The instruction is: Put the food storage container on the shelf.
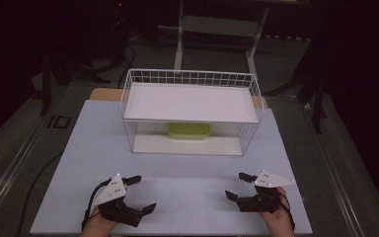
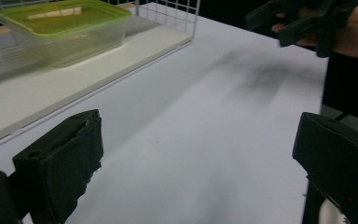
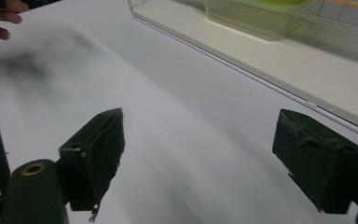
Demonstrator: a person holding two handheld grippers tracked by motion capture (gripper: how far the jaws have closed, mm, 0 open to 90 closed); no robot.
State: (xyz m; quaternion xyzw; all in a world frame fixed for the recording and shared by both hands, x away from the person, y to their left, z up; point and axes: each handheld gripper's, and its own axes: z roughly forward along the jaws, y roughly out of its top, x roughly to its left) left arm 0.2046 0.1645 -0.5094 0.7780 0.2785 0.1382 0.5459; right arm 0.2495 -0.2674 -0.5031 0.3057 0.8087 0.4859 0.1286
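Note:
A clear container with a green lid [image 1: 189,131] sits on the lower shelf of a white wire rack [image 1: 191,79] at the table's far middle; it also appears in the left gripper view [image 2: 65,29] and the right gripper view [image 3: 256,14]. My left gripper [image 1: 142,193] rests near the front left of the table, open, nothing between its jaws [image 2: 200,158]. My right gripper [image 1: 239,185] rests near the front right, open and empty too [image 3: 198,154]. Both point inward, toward each other.
The rack has a white upper shelf [image 1: 190,102] and a white base board [image 1: 153,144]. The pale table top [image 1: 187,170] spreads between rack and grippers. Dark floor, cables and stand legs [image 1: 177,34] surround the table. The other hand [image 2: 349,28] appears at the left gripper view's top right.

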